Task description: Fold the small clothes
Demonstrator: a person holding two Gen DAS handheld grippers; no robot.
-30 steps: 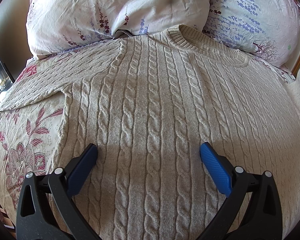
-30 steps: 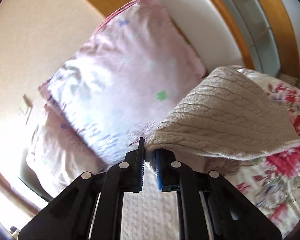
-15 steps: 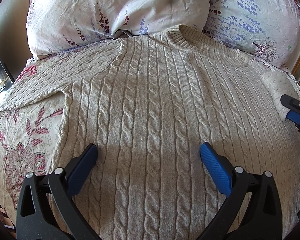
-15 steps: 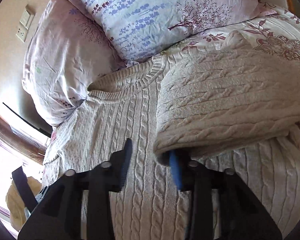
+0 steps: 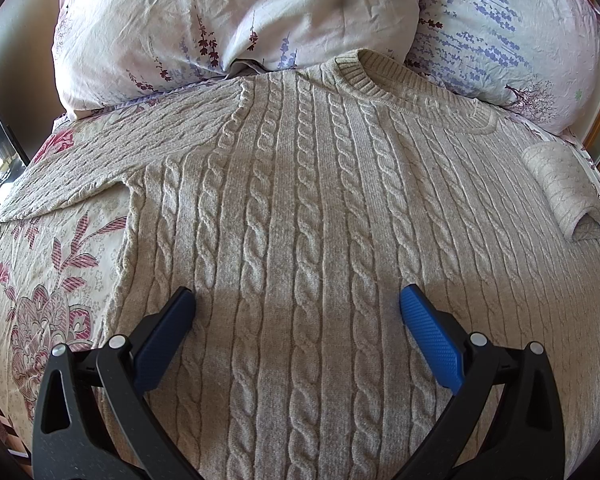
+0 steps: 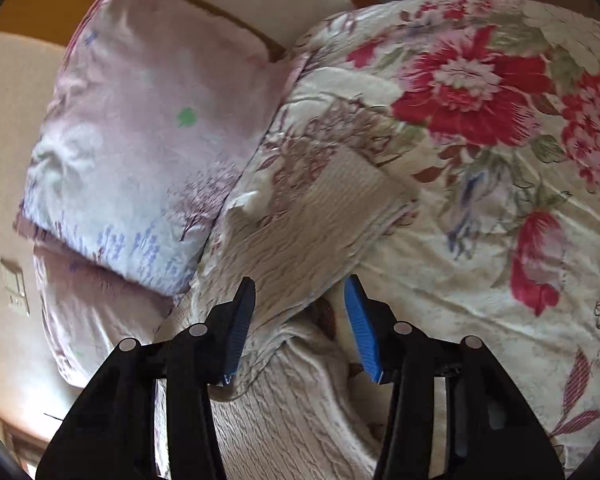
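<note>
Sweater (image 5: 300,208): lying flat, front up, across the bed (image 5: 48,280); its collar is reaching toward the pillows (image 5: 236,20) at the head edge
Sleeve (image 5: 560,188): lying folded in over the sweater's right side, near the bed's right edge; cuff opening is showing
Left claw (image 5: 298,304): hovering wide open over the sweater's lower middle, gripping nothing
Right claw (image 6: 300,300): standing open, straddling the folded sleeve (image 6: 312,248); nothing pinched
Bedspread (image 6: 480,92): showing red flowers beside the sleeve
</note>
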